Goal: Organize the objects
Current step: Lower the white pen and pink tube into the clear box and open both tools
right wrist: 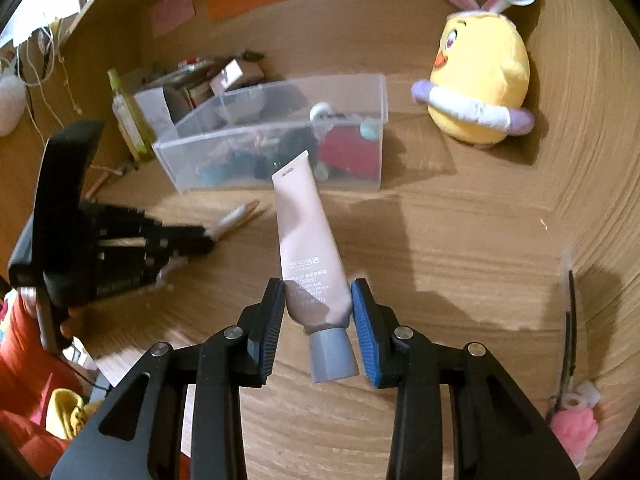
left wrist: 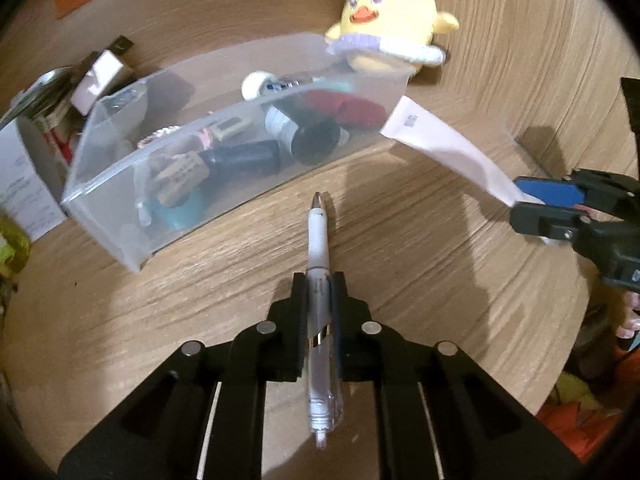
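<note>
- The clear plastic bin point(left wrist: 224, 132) sits on the wooden table point(left wrist: 400, 240), to the left of and beyond both grippers; it already holds small bottles, a red item and other bits, jumbled together.
- Left of the bin stands a white box point(left wrist: 28, 176) crammed with small items, touching or nearly touching the bin's end wall.
- The left gripper point(left wrist: 319, 280) is clenched on a white pen point(left wrist: 319, 240): its jaws pinch the clear barrel, and the tip sticks out forward toward the bin's near wall but stops short of it.
- In the right wrist view the left gripper point(right wrist: 208, 238) comes in from the left edge, tilted down toward the table, with the pen point(right wrist: 236, 218) poking out toward the bin point(right wrist: 280, 136).
- The right gripper point(right wrist: 318, 308) grasps a pinkish tube point(right wrist: 308, 240) low on its body, just above the grey cap point(right wrist: 334, 356); the blue pads point(right wrist: 362, 320) press both sides, and the flat crimped end points up toward the bin's front wall.
- From the left wrist view the right gripper point(left wrist: 532, 208) enters at the right edge, with the tube point(left wrist: 444, 148) slanting toward the bin's right end.
- Bare table lies between the two grippers and in front of the bin.
- A yellow plush chick point(right wrist: 480, 80) with rabbit ears stands right of the bin, close to its far right corner.
- Near the right edge lie a thin dark tool point(right wrist: 570, 328) and a pink fluffy item point(right wrist: 576, 432).
</note>
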### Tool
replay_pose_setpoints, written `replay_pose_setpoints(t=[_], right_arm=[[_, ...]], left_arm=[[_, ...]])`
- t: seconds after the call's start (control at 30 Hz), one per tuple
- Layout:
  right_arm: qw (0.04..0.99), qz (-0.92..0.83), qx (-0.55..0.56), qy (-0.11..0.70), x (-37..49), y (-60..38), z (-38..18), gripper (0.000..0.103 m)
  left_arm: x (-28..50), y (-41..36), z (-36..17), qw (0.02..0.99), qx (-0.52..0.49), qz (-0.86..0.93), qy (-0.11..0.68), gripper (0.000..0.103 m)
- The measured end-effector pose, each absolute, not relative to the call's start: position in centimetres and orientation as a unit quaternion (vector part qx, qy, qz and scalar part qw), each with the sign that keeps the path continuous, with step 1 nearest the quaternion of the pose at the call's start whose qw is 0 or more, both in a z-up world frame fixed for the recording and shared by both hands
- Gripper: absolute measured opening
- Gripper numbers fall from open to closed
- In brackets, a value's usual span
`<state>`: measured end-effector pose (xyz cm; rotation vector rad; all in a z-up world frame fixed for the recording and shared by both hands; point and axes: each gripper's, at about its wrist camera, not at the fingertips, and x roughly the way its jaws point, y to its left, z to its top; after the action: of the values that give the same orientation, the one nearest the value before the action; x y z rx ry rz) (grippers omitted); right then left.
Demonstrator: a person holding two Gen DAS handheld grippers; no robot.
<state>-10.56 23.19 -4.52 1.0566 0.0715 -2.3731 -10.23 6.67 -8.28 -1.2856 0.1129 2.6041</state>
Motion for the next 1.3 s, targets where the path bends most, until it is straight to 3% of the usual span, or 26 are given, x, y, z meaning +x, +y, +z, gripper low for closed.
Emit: replay_pose_setpoints(t=[0.3, 0.7, 0.93, 1.3], right_arm=[[0.282, -0.893, 0.352, 0.012, -11.8, 22.4, -1.1, 0.031], [0.299, -0.899, 0.318, 0.033, -18.5, 18.1, 3.7, 0.031], [0.305, -0.884, 0.346, 0.080, -23.3, 14.1, 2.5, 0.031], [0.312, -0.851, 0.403, 0.125, -27.4, 11.1, -2.1, 0.031]], left_arm=[[-7.8, 5.0, -4.1, 0.103, -0.376, 0.921, -0.008, 0.010], [-12.4, 1.1, 1.2, 0.070, -0.324, 0.943, -0.037, 0.010], [-17.0, -1.0, 1.7, 0.045, -0.346, 0.936, -0.034, 0.010], [-21.4, -1.3, -2.0, 0.037, -0.393, 0.918, -0.032, 0.010]])
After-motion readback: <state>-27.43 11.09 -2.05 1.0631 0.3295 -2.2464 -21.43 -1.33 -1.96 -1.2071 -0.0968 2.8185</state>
